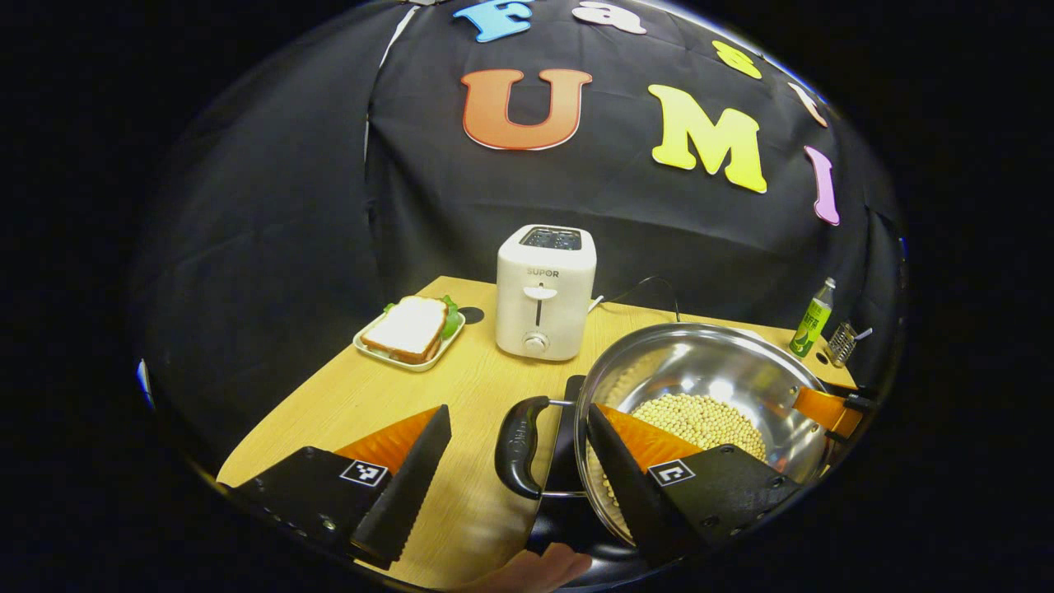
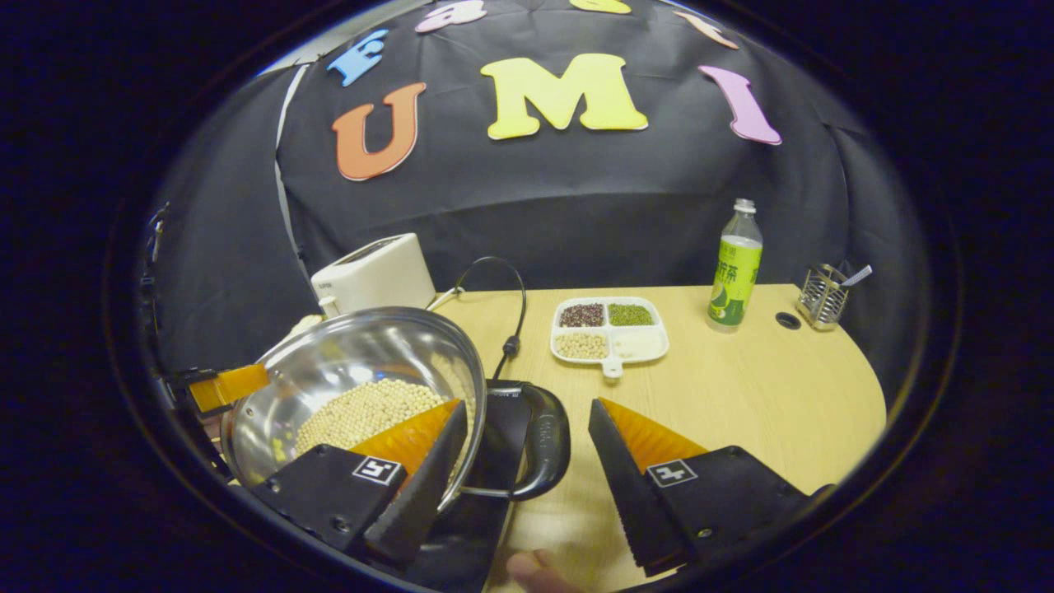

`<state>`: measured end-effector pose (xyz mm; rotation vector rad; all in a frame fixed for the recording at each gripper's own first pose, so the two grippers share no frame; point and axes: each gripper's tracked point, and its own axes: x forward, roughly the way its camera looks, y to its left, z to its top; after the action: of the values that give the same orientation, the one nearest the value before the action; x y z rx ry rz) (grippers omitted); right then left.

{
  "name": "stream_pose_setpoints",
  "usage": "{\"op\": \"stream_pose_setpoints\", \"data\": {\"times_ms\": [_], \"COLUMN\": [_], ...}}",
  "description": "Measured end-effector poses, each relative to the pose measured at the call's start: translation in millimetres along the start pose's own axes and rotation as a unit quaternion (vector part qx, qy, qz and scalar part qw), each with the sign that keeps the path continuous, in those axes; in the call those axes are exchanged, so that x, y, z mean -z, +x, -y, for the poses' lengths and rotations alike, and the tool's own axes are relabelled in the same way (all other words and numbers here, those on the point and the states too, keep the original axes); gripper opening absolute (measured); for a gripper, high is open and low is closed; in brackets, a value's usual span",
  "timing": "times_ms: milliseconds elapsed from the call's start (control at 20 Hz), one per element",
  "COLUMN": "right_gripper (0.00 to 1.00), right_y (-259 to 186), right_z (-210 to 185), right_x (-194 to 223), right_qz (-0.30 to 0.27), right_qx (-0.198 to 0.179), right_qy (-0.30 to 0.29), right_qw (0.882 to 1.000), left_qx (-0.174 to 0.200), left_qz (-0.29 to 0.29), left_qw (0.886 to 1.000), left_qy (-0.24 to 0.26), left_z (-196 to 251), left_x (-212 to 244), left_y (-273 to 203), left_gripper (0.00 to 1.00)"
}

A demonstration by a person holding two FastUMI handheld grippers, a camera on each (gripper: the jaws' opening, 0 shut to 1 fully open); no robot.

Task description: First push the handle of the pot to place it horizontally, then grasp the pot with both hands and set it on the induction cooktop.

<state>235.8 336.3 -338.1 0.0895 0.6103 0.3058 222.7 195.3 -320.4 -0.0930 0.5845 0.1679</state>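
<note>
A steel pot (image 1: 708,371) holding soybeans (image 1: 700,416) stands over the black induction cooktop (image 1: 568,420). Its left loop handle (image 1: 517,445) lies between my left gripper's (image 1: 519,412) open fingers, one finger outside it, the other over the pot's rim. At the pot's far side the right gripper (image 1: 826,408) shows. In the right gripper view the pot (image 2: 362,362) is at the left on the cooktop (image 2: 504,420). My right gripper (image 2: 528,403) is open around the right handle (image 2: 545,445), one finger inside the rim. The left gripper (image 2: 224,385) sits at the far rim.
A white toaster (image 1: 545,292) and a plate with a sandwich (image 1: 409,329) stand behind on the wooden table (image 1: 370,395). A divided tray of beans (image 2: 609,329), a green bottle (image 2: 735,268), a wire utensil holder (image 2: 823,295) and a black cable (image 2: 510,321) lie to the right.
</note>
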Motion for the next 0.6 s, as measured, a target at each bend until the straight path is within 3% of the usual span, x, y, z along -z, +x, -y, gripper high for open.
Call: {"op": "stream_pose_setpoints", "data": {"times_ms": [50,200,400,600], "right_gripper": [1.00,0.94,0.94,0.97], "right_y": [-3.0,-26.0,-65.1,-118.9], "right_z": [-2.1,5.1,14.6,25.4], "right_x": [-1.2,-17.7,-31.0,-43.9], "right_qz": [0.010,0.053,0.096,0.133], "right_qx": [-0.011,-0.017,-0.011,-0.003], "right_qy": [0.010,0.028,0.033,0.019], "right_qw": [1.000,0.998,0.995,0.991], "left_qx": [-0.002,-0.002,0.017,0.000], "left_qz": [0.013,0.029,0.077,0.141], "left_qw": [1.000,0.999,0.997,0.990], "left_qy": [0.003,0.019,0.017,0.022], "left_z": [-0.8,1.6,18.5,33.8], "left_x": [-6.2,-13.0,-35.4,-59.7], "left_y": [-7.6,-34.6,-83.7,-140.2], "left_gripper": [0.99,0.97,0.97,0.96]}}
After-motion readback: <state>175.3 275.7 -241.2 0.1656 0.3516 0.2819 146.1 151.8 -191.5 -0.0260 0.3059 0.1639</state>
